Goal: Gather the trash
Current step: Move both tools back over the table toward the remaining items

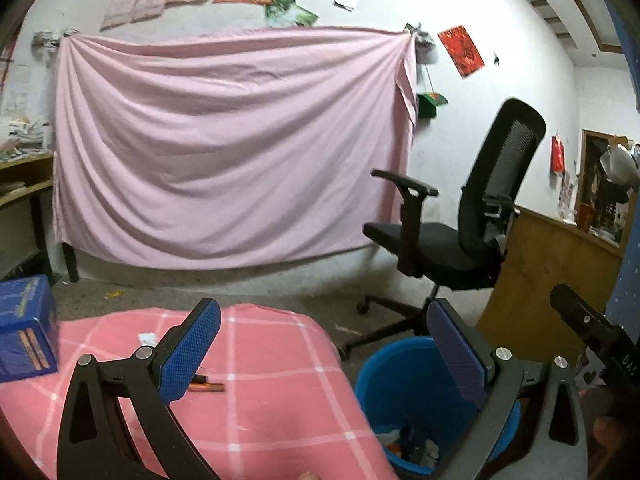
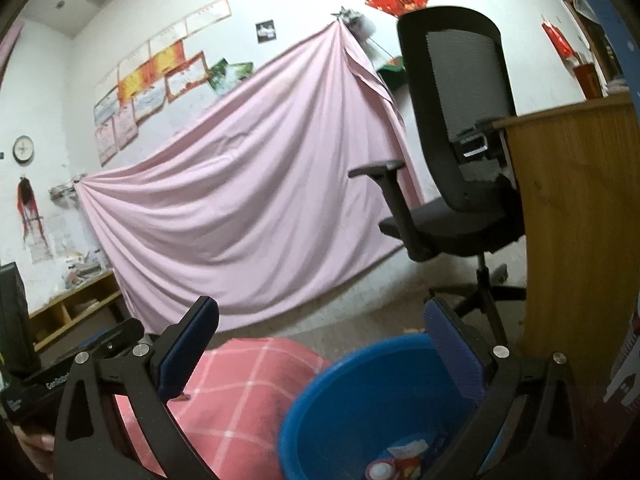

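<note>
A blue bin (image 1: 404, 376) stands on the floor at the right edge of the pink checked cloth (image 1: 264, 384); several scraps of trash lie at its bottom (image 2: 400, 460). My left gripper (image 1: 324, 356) is open and empty, its right finger above the bin, its left finger over the cloth. A small orange-brown wrapper (image 1: 208, 387) and a white scrap (image 1: 147, 338) lie on the cloth. My right gripper (image 2: 320, 354) is open and empty above the blue bin (image 2: 352, 400). The left gripper's body (image 2: 80, 360) shows at the lower left of the right wrist view.
A black office chair (image 1: 460, 224) stands beyond the bin beside a wooden cabinet (image 1: 548, 276). A pink sheet (image 1: 224, 152) hangs on the far wall. A blue box (image 1: 24, 324) sits at the cloth's left edge. Low shelves (image 2: 76, 312) line the left wall.
</note>
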A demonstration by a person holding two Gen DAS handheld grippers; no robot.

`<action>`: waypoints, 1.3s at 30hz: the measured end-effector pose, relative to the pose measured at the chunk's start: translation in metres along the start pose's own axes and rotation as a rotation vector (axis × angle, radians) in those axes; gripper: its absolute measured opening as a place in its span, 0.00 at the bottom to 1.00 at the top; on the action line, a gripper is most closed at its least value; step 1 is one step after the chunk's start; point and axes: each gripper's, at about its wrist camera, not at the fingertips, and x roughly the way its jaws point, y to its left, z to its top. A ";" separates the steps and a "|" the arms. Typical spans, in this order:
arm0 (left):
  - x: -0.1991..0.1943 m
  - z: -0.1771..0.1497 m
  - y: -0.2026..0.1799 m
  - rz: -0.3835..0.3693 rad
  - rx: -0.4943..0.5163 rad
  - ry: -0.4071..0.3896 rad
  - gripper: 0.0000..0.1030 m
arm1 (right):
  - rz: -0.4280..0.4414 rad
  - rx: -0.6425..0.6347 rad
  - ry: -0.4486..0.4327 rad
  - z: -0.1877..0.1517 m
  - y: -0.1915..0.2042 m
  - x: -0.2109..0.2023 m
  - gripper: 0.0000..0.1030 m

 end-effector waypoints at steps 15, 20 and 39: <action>-0.044 0.002 0.077 0.161 -0.009 -0.098 0.98 | 0.104 -0.054 -0.114 -0.002 0.073 0.015 1.00; -0.054 -0.004 0.102 0.210 0.002 -0.119 0.98 | 0.126 -0.056 -0.118 -0.006 0.097 0.027 1.00; -0.031 -0.042 0.162 0.183 0.049 0.060 0.98 | 0.176 -0.169 0.041 -0.042 0.160 0.086 1.00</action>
